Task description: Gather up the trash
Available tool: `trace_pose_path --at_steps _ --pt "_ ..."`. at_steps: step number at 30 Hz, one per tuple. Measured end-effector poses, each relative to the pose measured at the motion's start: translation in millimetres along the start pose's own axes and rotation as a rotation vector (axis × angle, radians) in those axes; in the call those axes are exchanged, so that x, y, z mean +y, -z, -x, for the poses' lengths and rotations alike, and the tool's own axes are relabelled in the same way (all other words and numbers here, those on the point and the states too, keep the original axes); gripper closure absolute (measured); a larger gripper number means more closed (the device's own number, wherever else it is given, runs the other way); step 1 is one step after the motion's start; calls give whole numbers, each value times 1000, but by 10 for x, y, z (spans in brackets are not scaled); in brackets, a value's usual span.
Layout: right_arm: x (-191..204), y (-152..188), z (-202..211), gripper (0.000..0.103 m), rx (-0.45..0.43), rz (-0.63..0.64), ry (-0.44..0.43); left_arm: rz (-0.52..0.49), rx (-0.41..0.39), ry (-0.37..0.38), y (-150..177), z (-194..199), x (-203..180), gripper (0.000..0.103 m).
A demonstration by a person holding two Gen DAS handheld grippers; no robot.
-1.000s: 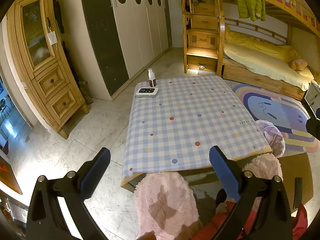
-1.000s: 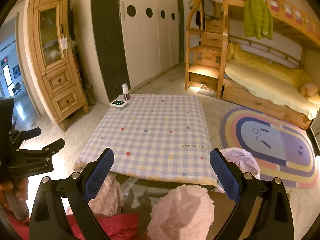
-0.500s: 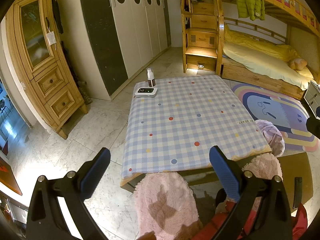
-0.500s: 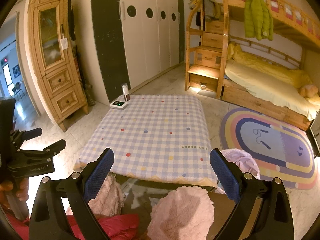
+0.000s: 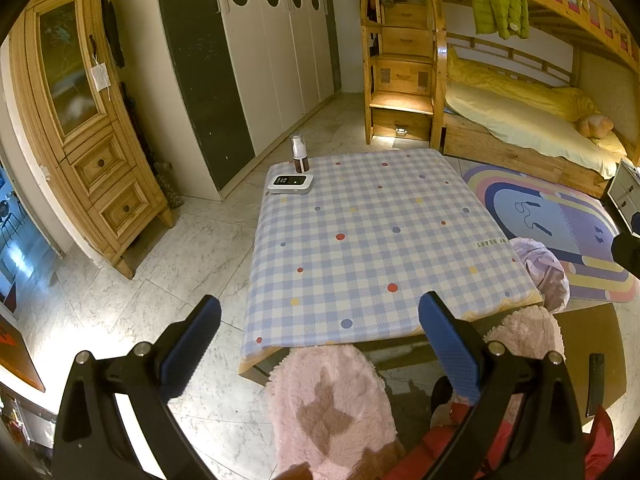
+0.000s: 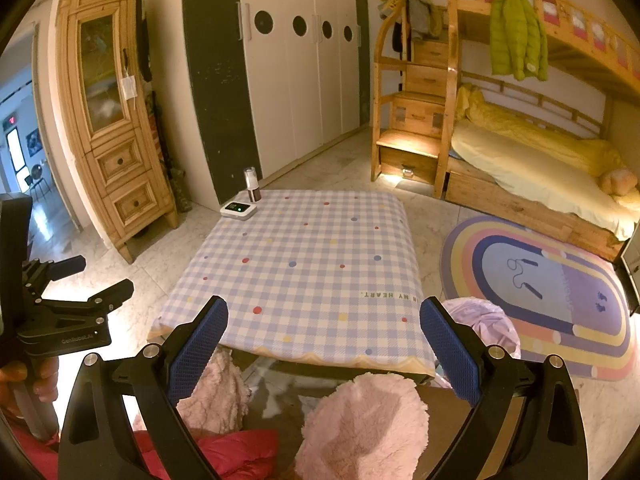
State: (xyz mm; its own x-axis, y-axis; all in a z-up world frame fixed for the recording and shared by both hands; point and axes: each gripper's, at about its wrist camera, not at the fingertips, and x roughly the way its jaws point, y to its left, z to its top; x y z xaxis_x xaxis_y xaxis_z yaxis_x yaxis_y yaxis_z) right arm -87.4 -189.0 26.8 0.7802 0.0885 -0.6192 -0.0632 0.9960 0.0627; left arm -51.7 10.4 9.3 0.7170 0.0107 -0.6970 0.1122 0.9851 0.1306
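Your trash bag [image 6: 486, 322], a crumpled pale lilac plastic sack, sits on the floor just beside the table's [image 5: 360, 240] near right corner, touching the rainbow rug [image 6: 552, 288]; its contents can't be made out. Your left gripper [image 5: 320, 344] and right gripper [image 6: 324, 344] both hover with jaws spread wide, holding nothing.
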Motion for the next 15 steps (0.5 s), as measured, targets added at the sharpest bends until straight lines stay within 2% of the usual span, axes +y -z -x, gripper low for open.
trace_pose_path --at_steps 15 --pt "16 1 2 8 1 0 -2 0 -2 2 -11 -3 7 7"
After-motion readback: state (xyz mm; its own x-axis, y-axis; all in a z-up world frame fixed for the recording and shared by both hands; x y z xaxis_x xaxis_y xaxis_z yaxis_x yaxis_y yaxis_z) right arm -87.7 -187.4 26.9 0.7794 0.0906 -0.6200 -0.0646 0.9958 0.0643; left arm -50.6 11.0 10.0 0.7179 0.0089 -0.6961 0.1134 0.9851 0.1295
